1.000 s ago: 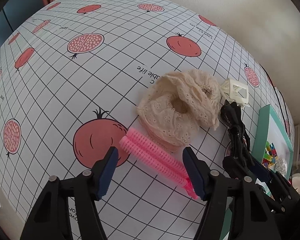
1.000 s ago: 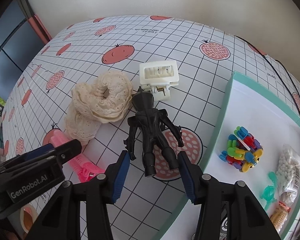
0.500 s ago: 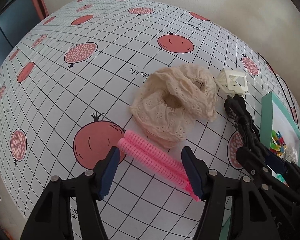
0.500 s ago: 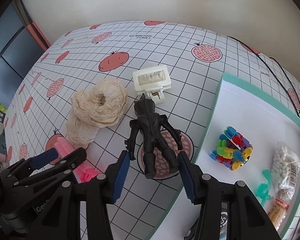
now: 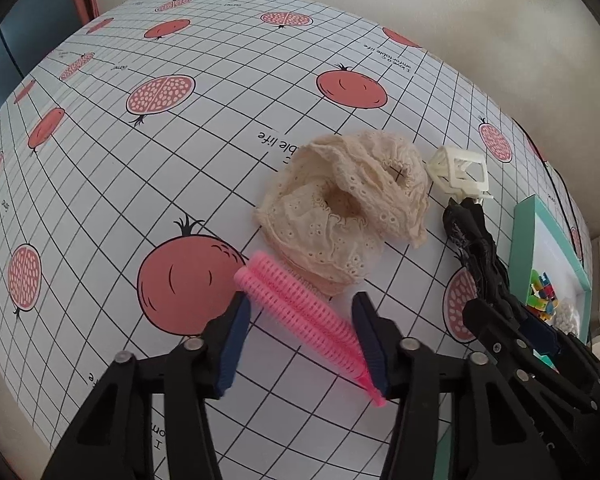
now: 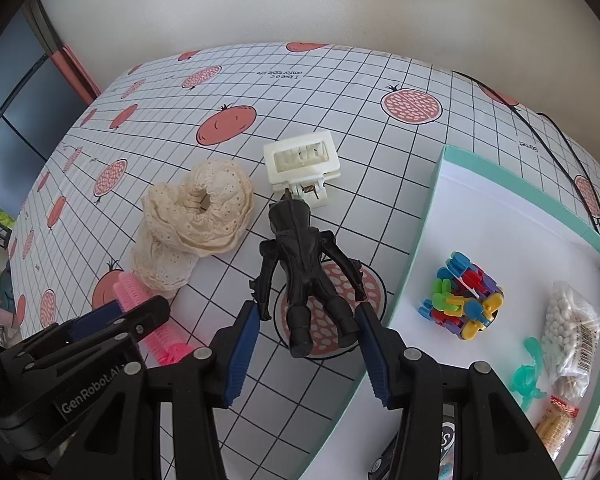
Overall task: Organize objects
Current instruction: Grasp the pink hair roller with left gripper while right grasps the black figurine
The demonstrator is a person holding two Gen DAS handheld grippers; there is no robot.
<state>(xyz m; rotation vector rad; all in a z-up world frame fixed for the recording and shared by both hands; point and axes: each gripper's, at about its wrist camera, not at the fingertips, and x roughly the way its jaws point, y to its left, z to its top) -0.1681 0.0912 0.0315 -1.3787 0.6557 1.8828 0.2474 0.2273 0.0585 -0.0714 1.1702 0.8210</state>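
My left gripper (image 5: 302, 336) and right gripper (image 6: 306, 350) stood open; the teal-rimmed white tray (image 6: 496, 216) held a multicoloured plastic clip cluster (image 6: 462, 296) and a bag of white beads (image 6: 570, 320).

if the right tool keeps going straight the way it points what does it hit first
Probably the black figure: its legs already lie between the open fingers of the right tool. The white clip comes next.

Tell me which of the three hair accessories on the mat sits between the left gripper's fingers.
The pink hair roller clip: it lies between the open left gripper. The cream lace scrunchie and white claw clip lie beyond it.
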